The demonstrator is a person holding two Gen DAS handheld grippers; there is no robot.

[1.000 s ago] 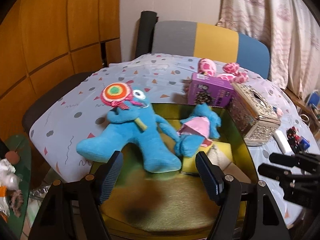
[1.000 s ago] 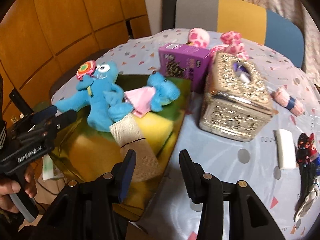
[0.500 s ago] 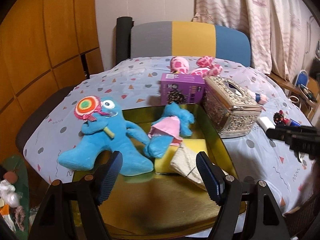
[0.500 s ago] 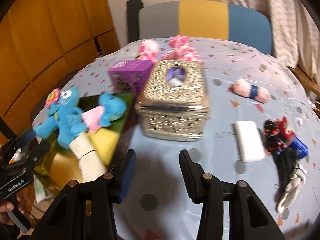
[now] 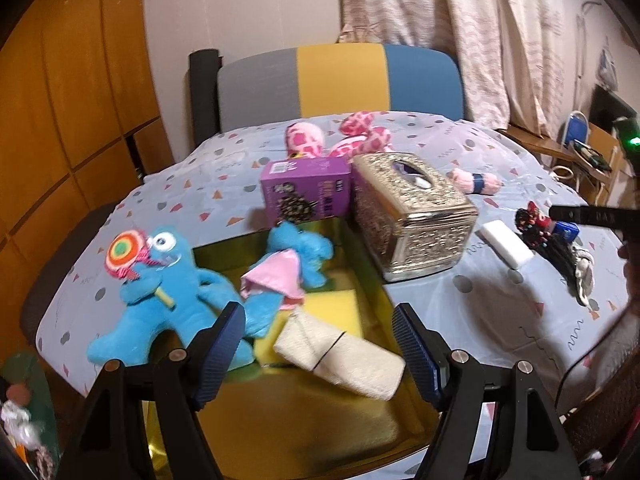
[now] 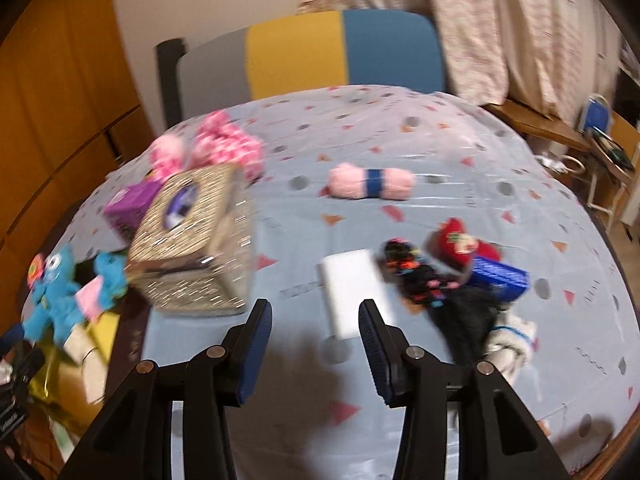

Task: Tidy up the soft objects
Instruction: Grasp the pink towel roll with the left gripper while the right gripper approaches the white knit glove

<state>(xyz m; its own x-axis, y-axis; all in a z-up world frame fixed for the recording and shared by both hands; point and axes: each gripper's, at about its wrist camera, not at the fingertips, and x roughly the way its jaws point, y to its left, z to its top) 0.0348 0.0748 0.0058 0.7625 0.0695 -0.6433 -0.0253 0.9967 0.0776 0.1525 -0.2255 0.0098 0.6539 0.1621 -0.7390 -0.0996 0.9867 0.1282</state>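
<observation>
1. My left gripper hangs over the gold tray, fingers wide apart, holding nothing.
2. My right gripper is part open, empty, above the worktop.
3. The blue plush lies on the tray's left edge.

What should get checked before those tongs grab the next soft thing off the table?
1. Right tongs empty and open: ok.
2. Left tongs empty and open: ok.
3. White rectangular foam block lies just ahead of the right tongs, nothing on top: ok.
4. Shiny gold tray has bare floor left: ok.
5. Pink fluffy yarn skein with blue band lies apart from other things: ok.
6. Right view sharp enough to aim: not ok, blurred.
</observation>
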